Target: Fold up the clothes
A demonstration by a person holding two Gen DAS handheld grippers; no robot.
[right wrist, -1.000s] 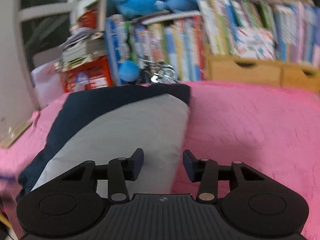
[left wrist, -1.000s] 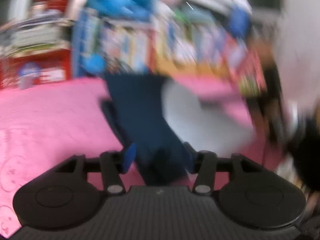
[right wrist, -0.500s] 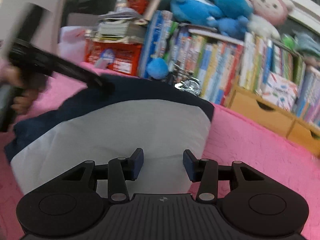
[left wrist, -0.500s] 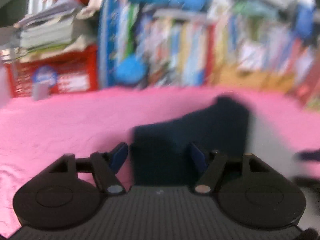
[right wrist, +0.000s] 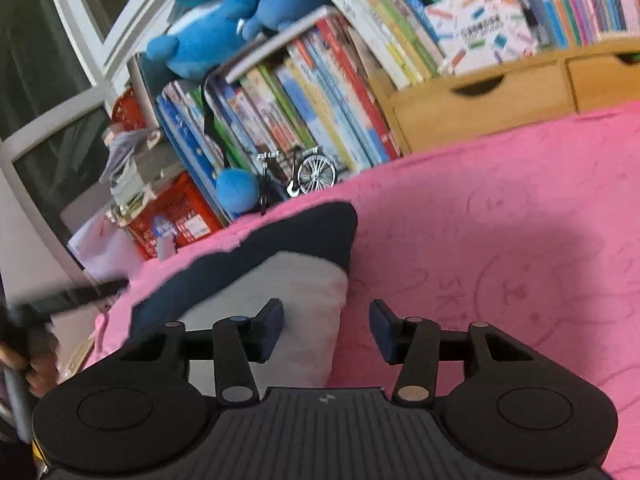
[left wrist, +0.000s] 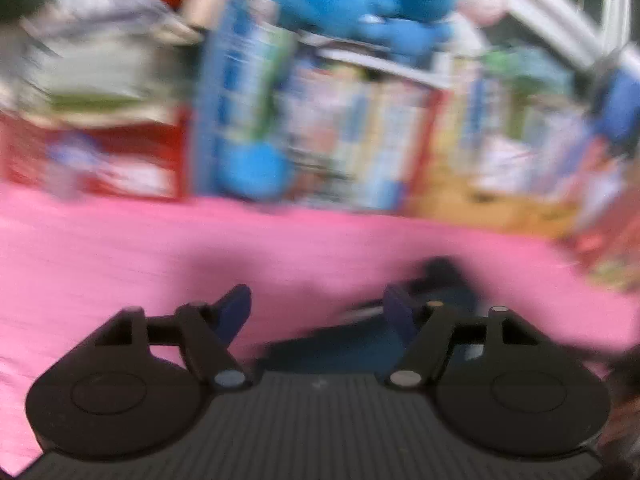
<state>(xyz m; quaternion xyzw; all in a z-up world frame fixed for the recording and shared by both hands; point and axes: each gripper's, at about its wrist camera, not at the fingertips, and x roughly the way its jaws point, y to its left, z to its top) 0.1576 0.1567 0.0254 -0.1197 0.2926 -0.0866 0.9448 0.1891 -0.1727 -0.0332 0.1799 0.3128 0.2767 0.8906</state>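
Where navy-and-grey folded garment (right wrist: 256,280) meets fuzzy pink blanket (right wrist: 500,216), both tools (left wrist: 316,308) (right wrist: 326,320) wide, empty.

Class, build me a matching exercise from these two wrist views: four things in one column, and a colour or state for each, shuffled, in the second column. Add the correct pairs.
Column 1
1. bedspread
2. folded garment
3. right tongs
4. toy bicycle

Column 2
A. open, holding nothing
B. navy and grey
C. pink
D. standing in front of the books

Pairs: 1-C, 2-B, 3-A, 4-D
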